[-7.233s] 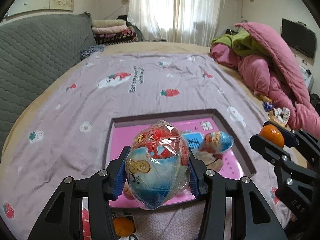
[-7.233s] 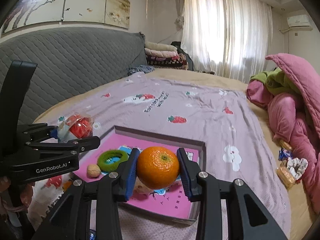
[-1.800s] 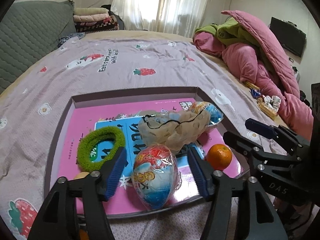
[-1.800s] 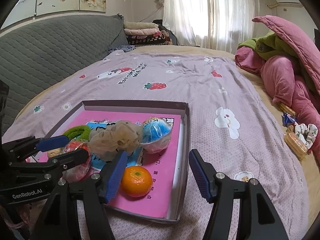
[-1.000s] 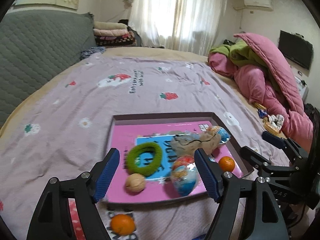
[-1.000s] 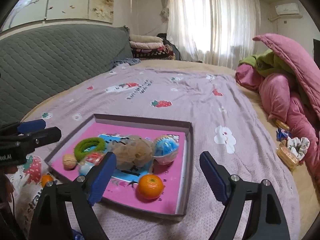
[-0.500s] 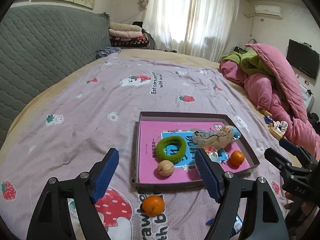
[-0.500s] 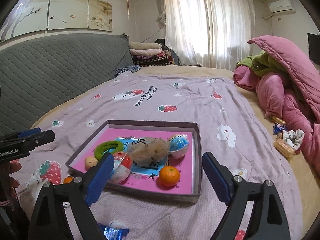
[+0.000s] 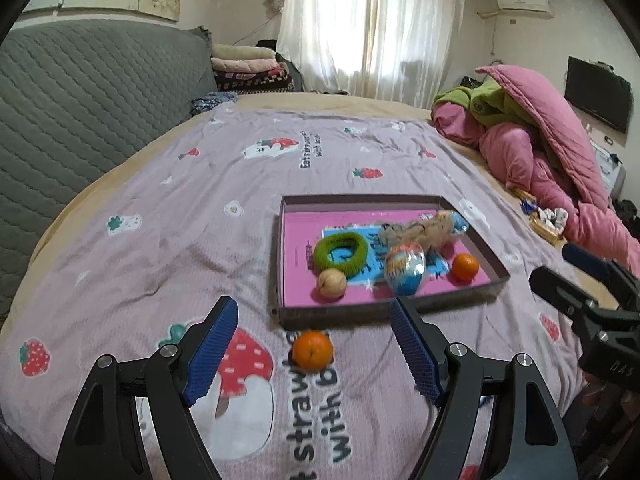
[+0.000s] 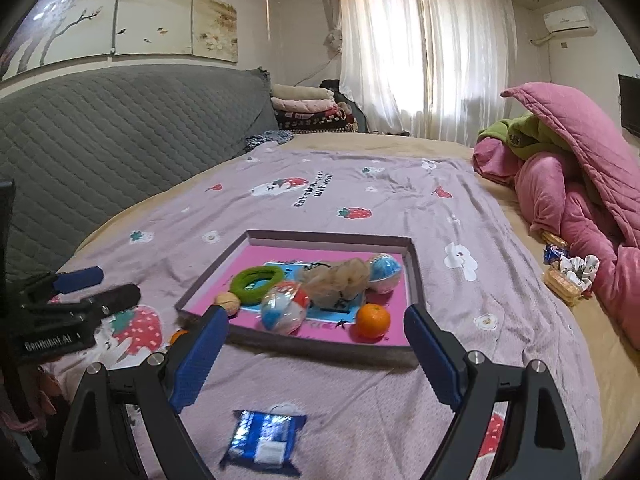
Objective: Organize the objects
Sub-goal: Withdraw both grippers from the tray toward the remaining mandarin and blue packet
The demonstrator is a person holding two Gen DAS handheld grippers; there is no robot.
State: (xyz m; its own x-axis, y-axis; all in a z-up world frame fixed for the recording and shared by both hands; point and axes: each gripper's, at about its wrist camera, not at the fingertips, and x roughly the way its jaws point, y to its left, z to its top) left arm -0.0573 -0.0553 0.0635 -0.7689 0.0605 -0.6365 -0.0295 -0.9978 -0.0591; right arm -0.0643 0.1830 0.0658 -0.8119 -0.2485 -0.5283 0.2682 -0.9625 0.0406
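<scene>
While both claws gape empty, left claw (image 9: pixel 312 346), right claw (image 10: pixel 316 344), tray (image 10: pixel 320 344) filled.

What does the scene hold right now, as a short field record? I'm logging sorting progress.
container: shallow pink-lined box on the bedspread
inside box: green ring, walnut, wrapped egg toy, mesh pouch, blue ball, orange
outside box: second orange near the box's front edge; blue packet
left tongs: open, empty
right tongs: open, empty
</scene>
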